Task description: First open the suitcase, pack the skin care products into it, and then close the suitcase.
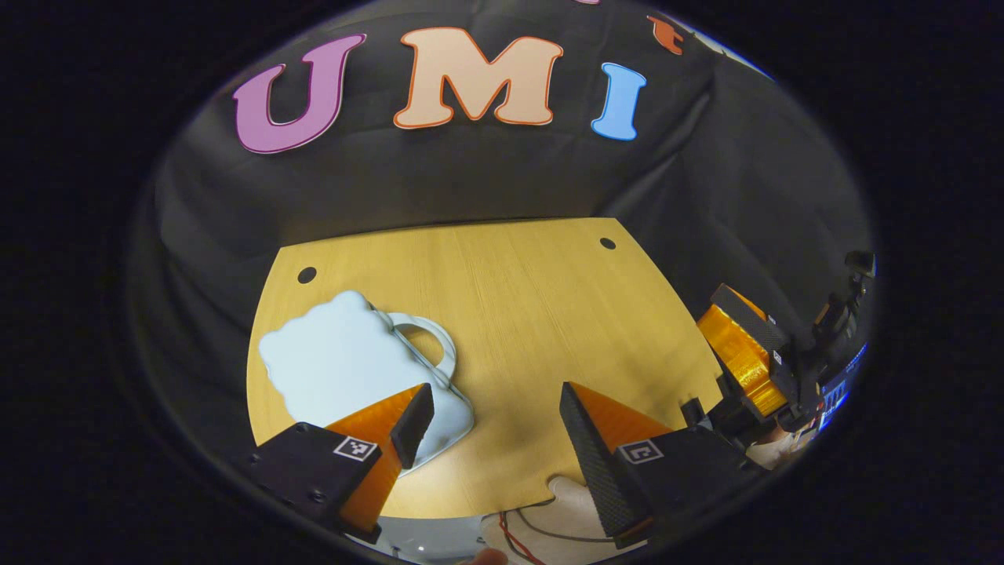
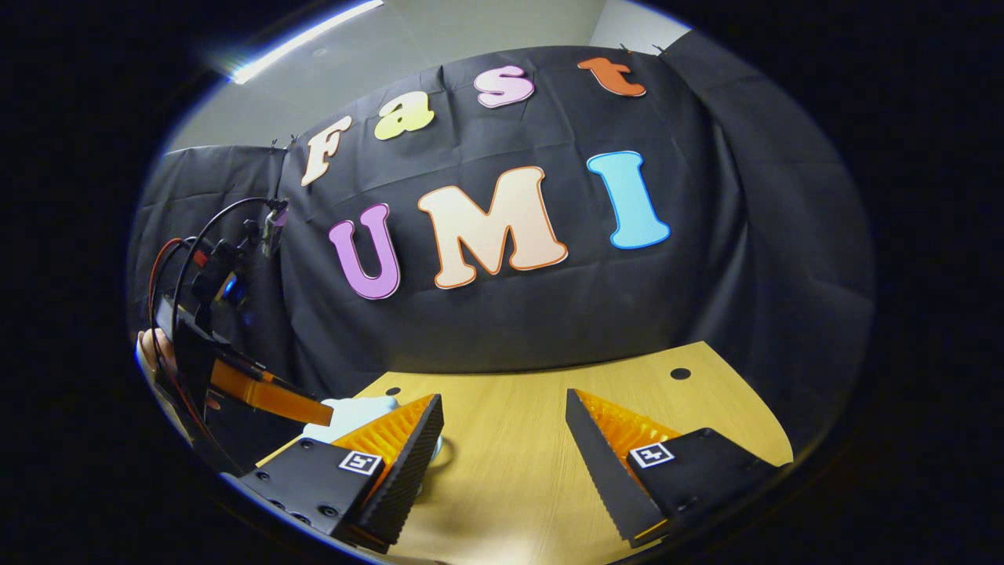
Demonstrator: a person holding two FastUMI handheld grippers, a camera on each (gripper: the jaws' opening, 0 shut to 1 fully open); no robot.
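Observation:
A small pale blue suitcase (image 1: 345, 369) with a scalloped outline lies flat and closed on the left part of the wooden table (image 1: 533, 314), its handle (image 1: 439, 345) pointing toward the table's middle. My left gripper (image 1: 496, 390) hovers open above the near edge; its left finger overlaps the suitcase's near corner, and nothing is between the fingers. My right gripper (image 1: 741, 345) hangs off the table's right edge. In the right gripper view my right gripper (image 2: 503, 397) is open over the table (image 2: 510, 471), and the suitcase (image 2: 353, 412) peeks out behind its left finger.
Black cloth walls the booth behind and on both sides of the table. Two dark holes (image 1: 307, 275) mark the table's far corners. The left gripper (image 2: 267, 396) with cables and a hand (image 2: 149, 345) sits at the left. Wires (image 1: 518, 534) lie below the near edge.

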